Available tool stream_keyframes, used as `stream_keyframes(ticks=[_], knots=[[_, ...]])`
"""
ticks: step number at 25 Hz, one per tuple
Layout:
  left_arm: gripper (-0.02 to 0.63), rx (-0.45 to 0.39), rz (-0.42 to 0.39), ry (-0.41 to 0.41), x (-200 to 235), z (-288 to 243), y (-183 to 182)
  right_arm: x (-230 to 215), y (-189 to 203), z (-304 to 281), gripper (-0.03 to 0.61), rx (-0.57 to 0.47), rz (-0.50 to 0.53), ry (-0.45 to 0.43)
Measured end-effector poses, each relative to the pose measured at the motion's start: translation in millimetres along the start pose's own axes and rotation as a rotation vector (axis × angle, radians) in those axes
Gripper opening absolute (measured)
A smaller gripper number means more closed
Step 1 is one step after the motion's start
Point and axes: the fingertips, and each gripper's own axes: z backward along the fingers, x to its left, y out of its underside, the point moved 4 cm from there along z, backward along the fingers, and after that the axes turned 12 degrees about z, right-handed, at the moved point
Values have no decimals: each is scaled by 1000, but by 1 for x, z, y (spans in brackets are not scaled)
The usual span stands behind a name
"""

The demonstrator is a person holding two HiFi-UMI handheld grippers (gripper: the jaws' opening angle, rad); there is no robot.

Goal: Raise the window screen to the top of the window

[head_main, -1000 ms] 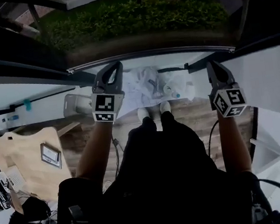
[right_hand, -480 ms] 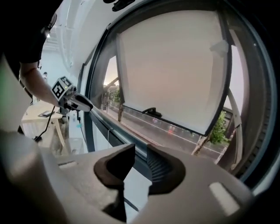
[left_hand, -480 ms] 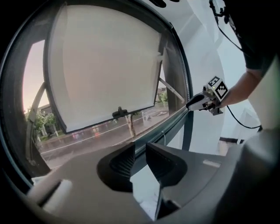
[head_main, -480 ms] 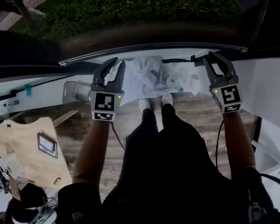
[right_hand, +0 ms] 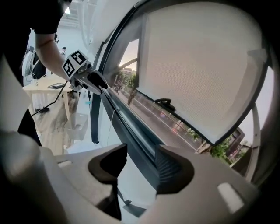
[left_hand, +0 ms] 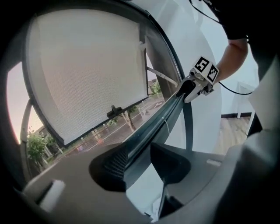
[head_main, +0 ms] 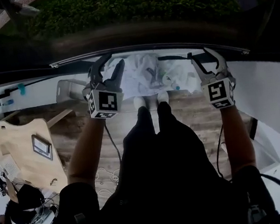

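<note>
The white mesh window screen hangs partway up the window. Its dark bottom bar carries a small black handle, and the street shows below it. The screen and handle also show in the right gripper view. My left gripper and right gripper sit low at the window's lower frame rail. Both have just been opening. The left gripper is open with the dark rail running between its pads, untouched. The right gripper is open in the same way.
A wooden table with small items stands on the left. White bags and a clear bin lie on the floor under the window. A white cabinet is on the right. Cables trail from both grippers.
Both pairs of jaws have spread from shut to wide apart. Both grippers have rolled, so their marker cubes now face up at me, and they sit lower by the frame rail.
</note>
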Motion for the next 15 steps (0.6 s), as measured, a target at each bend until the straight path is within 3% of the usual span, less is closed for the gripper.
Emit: stream_keyframes(ticks=[4,9,15], knots=[[152,7,-50,-16,-2,-4,4,0,3,-2,190,7,32,9],[152,23,-38,-33,0,-10,21,1,2,-2,190,15,133,22],[147,37,-130,-36,2,-14,20,4,8,-7,190,22,209,30]])
